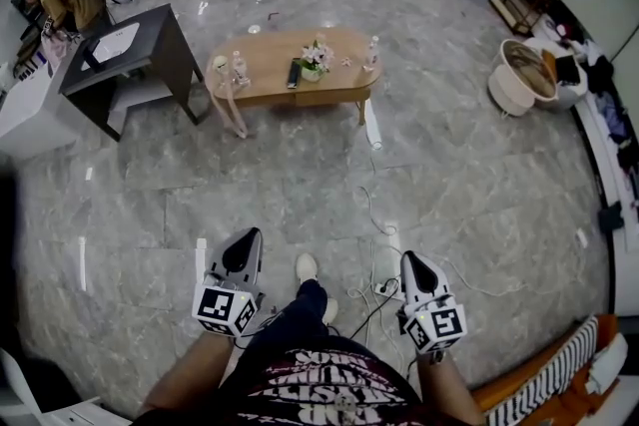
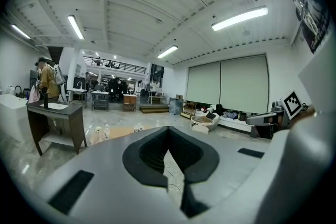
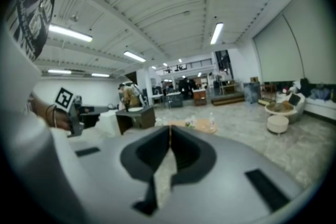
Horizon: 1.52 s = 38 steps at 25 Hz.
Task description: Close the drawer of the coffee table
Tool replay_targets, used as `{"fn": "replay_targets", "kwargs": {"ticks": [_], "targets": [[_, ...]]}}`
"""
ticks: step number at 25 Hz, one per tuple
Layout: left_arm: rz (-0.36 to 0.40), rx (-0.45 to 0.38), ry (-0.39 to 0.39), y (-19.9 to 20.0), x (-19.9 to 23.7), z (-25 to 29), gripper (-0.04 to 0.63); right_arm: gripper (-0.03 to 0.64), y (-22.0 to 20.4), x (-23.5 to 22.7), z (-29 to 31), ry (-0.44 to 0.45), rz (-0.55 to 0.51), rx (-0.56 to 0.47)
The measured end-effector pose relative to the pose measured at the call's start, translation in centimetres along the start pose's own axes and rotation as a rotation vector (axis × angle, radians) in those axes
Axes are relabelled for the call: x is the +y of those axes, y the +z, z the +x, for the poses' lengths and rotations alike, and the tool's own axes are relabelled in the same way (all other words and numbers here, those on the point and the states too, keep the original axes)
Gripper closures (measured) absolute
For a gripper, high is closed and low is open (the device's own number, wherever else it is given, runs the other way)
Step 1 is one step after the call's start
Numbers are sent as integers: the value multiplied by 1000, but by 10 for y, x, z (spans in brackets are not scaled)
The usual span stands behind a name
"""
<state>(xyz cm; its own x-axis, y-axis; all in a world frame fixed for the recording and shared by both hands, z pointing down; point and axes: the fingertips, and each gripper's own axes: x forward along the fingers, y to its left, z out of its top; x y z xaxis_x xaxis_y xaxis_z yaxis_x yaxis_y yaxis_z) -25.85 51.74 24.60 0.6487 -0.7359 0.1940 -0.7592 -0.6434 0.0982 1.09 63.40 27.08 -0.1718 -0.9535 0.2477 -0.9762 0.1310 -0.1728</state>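
Our left tongs (image 1: 250, 239) and right tongs (image 1: 411, 262) are both closed tight and hold nothing. The oval bench (image 1: 270, 80) stands far ahead across the floor (image 1: 180, 195); we cannot make out its drawer from here. Loose cables (image 1: 371, 211) lie between us and it, so we could trip on the way. A hard shove might topple the bottles (image 1: 238, 65) on top.

Far ahead of your jaws, the coffee table (image 1: 270, 65) was pale tan wood on a grey-veined marble floor (image 1: 479, 185). Ahead-left, the side table (image 1: 165, 25) was dark brown. Your left gripper (image 1: 252, 236) and right gripper (image 1: 409, 257) were grey, with black-and-white marker cubes.
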Motion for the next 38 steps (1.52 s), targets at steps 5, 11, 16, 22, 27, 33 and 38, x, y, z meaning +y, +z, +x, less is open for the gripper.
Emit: {"fn": "replay_targets", "kwargs": {"ticks": [5, 11, 16, 22, 27, 33, 38], "targets": [[-27, 11, 21, -14, 21, 7, 572, 581, 2, 10, 20, 9, -5, -3], [-26, 7, -18, -15, 16, 28, 572, 582, 7, 8, 27, -12, -12, 9], [20, -22, -51, 1, 14, 40, 572, 581, 6, 0, 35, -30, 3, 15], [19, 18, -16, -10, 37, 42, 572, 582, 9, 1, 64, -7, 25, 1], [32, 22, -6, 0, 53, 67, 572, 581, 26, -5, 92, 4, 22, -15], [12, 4, -3, 16, 70, 91, 572, 581, 50, -8, 117, 13, -17, -3], [-36, -33, 11, 18, 99, 113, 572, 581, 69, -12, 152, 38, -80, 13]]}}
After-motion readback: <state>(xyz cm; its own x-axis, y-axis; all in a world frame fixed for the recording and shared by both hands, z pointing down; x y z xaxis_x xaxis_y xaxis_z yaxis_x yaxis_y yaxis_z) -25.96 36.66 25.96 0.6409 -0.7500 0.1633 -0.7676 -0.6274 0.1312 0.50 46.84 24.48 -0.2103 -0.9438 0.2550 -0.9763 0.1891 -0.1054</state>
